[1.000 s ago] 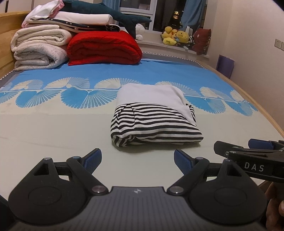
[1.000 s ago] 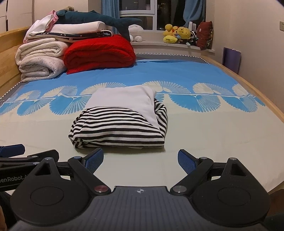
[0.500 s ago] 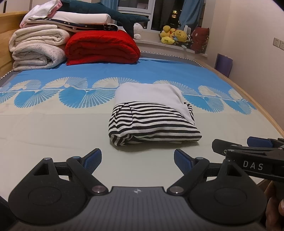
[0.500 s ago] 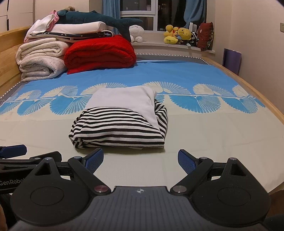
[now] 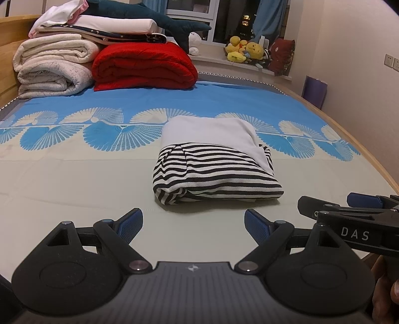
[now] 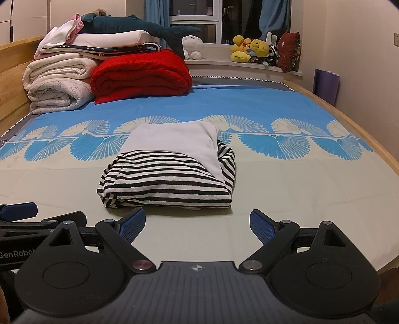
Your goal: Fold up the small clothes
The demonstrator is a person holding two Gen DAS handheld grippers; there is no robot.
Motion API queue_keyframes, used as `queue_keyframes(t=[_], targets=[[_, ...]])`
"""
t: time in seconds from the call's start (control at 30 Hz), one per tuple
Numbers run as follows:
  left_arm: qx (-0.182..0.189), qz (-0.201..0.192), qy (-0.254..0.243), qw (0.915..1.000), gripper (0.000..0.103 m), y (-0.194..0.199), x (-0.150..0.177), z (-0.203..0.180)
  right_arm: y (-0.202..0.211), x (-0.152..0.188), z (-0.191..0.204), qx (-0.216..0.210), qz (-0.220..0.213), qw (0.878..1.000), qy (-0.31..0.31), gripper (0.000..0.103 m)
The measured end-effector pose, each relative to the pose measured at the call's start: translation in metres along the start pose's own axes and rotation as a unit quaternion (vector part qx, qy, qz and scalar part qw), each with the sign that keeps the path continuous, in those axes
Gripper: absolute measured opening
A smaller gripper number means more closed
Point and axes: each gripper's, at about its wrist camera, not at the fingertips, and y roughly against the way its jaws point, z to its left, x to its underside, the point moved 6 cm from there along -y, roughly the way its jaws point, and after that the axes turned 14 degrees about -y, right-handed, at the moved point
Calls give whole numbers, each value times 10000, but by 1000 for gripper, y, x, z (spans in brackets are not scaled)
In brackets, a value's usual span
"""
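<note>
Folded striped garment (image 5: 214, 172) lies on the bed sheet (image 5: 74, 179), on the pale part just in front of the blue fan-pattern band. Black-and-white striped side faces the cameras; a plain white panel lies over its far top and down its right edge. It rests flat, touched by neither tool.

Left gripper (image 5: 193, 223) hangs low over the sheet on the near side of the garment, jaws spread wide, nothing between the blue pads (image 5: 131, 225). Right gripper (image 6: 197, 224) is the same: jaws wide apart, empty, pads clear of the cloth, the garment's near edge just beyond the fingertips. Each tool shows at the edge of the other's view: the right gripper at the right of the left wrist view, the left gripper at the left of the right wrist view. They sit side by side, near each other. Part of a hand (image 5: 385, 291) shows at the bottom right of the left wrist view.

Versus a second ago: almost no change. Garment keeps the same shape and spot on the sheet, both grippers stay equally wide and empty. The left view's framing drifts only slightly; the right view matches.

Background: red folded quilt (image 5: 143, 67), stack of white blankets (image 5: 53, 67) with a plush shark (image 5: 149, 17) on top at the far left, yellow plush toys (image 5: 245, 48) on the window sill.
</note>
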Motion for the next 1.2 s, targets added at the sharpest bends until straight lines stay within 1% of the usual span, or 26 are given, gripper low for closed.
queue_keyframes(t=[1.2], targets=[[11,63,118,9999,92,-3,4,-7,-1,1,0,8,11,10000,5,91]])
